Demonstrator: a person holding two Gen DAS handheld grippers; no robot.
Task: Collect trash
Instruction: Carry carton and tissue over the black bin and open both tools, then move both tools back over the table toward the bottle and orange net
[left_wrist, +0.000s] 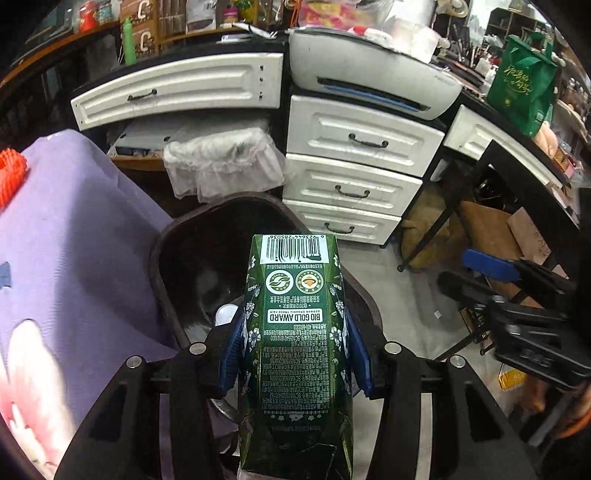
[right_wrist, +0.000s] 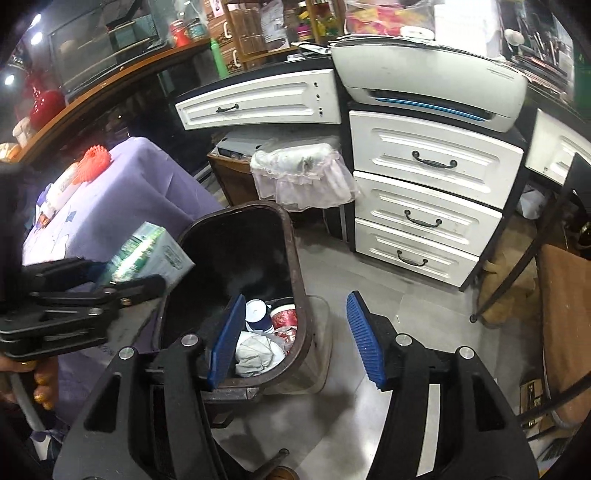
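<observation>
Left wrist view: a green carton (left_wrist: 295, 332) is gripped between the blue pads of the left gripper (left_wrist: 295, 354) and is held above the near rim of a dark bin (left_wrist: 162, 236), which stands on the floor beside a purple-covered table (left_wrist: 74, 221). In the right wrist view the right gripper (right_wrist: 295, 339) is seen with its jaws apart and nothing between them, over the bin's right rim. A cup (right_wrist: 256, 314) and crumpled paper (right_wrist: 258, 352) are seen at the bin's bottom.
</observation>
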